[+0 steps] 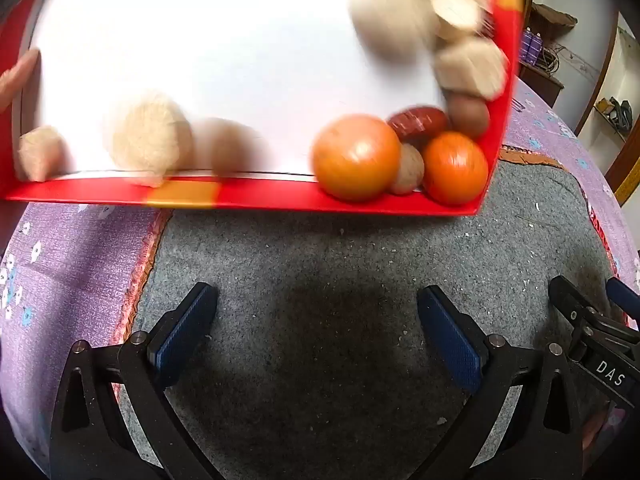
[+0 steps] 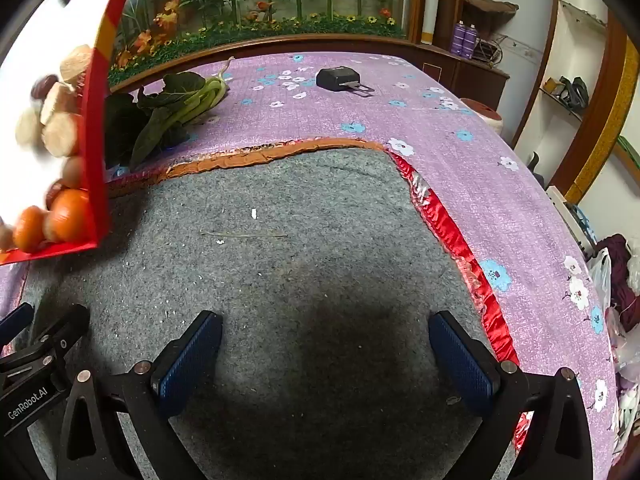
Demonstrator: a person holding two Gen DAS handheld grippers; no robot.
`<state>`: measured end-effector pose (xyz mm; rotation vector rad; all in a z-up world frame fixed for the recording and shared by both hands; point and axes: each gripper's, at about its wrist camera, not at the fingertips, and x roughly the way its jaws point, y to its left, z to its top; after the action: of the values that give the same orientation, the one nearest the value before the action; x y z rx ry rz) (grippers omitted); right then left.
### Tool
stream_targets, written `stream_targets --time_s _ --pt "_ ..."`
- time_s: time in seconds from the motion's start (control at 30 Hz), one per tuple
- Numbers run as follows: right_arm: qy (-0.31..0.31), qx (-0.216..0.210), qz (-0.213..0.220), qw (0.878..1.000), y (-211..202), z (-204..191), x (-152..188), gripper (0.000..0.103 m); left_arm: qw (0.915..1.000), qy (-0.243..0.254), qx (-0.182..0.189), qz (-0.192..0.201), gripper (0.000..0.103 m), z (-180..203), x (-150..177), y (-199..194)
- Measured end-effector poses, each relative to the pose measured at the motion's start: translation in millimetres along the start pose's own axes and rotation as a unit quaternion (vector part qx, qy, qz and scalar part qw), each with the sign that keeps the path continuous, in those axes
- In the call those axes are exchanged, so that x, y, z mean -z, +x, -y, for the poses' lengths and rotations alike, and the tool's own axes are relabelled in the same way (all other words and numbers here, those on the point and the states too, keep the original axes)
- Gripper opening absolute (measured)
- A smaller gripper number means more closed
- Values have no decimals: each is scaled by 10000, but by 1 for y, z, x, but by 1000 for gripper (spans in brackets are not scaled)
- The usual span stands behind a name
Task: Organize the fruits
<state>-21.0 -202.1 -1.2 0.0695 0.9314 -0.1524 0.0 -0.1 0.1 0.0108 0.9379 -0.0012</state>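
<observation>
A red box (image 1: 248, 199) with a white inside hangs tilted above the table, and a person's fingertip (image 1: 16, 74) rests on its left edge. Two oranges (image 1: 356, 158) sit in its lower right corner with red dates (image 1: 418, 122) and small brown fruits (image 1: 468, 114). Several pale cut pieces (image 1: 150, 136) are blurred inside it. The same box (image 2: 94, 216) shows at the left of the right wrist view. My left gripper (image 1: 318, 296) is open over the grey mat, below the box and holding nothing. My right gripper (image 2: 326, 320) is likewise open over the mat.
A grey felt mat (image 2: 300, 220) lies on a purple flowered tablecloth (image 2: 500, 208). Leafy greens (image 2: 172, 116) lie behind the box, and a small black device (image 2: 340, 79) sits farther back. Shelves and a wooden frame stand to the right.
</observation>
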Motion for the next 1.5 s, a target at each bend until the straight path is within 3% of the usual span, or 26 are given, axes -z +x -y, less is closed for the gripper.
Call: stream_targets --time_s 1.5 --pt "-6 0 10 10000 0 0 -1 103 10000 -13 17 -11 103 2 0 0"
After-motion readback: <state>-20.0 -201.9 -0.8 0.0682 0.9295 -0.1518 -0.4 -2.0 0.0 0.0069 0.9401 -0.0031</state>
